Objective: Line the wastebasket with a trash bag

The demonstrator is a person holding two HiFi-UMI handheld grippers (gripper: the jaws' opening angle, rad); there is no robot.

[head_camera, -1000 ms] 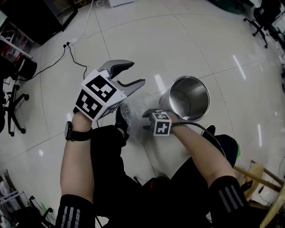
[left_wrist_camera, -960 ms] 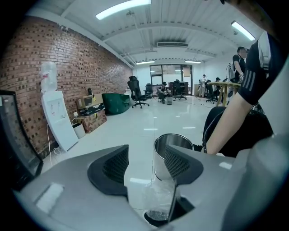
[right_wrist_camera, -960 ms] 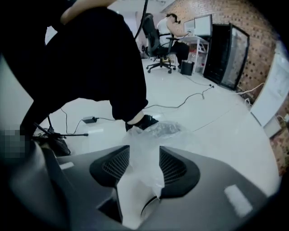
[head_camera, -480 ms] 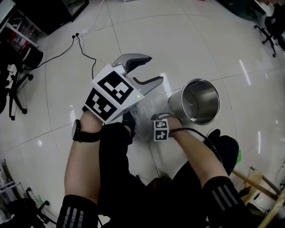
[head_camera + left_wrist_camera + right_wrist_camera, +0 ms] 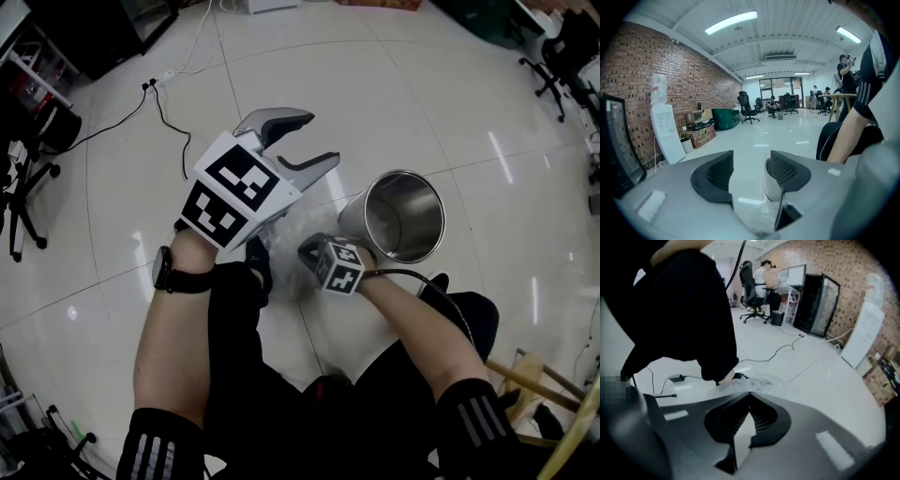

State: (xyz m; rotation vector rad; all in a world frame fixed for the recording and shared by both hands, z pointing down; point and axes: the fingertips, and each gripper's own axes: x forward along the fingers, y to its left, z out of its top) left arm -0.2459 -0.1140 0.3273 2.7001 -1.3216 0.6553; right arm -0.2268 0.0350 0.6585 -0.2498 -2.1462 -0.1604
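The fingers of my right gripper have just closed tip to tip at the clear trash bag, crumpled on the floor beside the steel wastebasket. I can't tell whether they caught film, so I'd lift gently to check. My left gripper hovers with its fingers spread and empty, and should pinch the opposite edge.

Your left gripper is held high, jaws apart; your right gripper, lower and nearer, has just closed, pads meeting.
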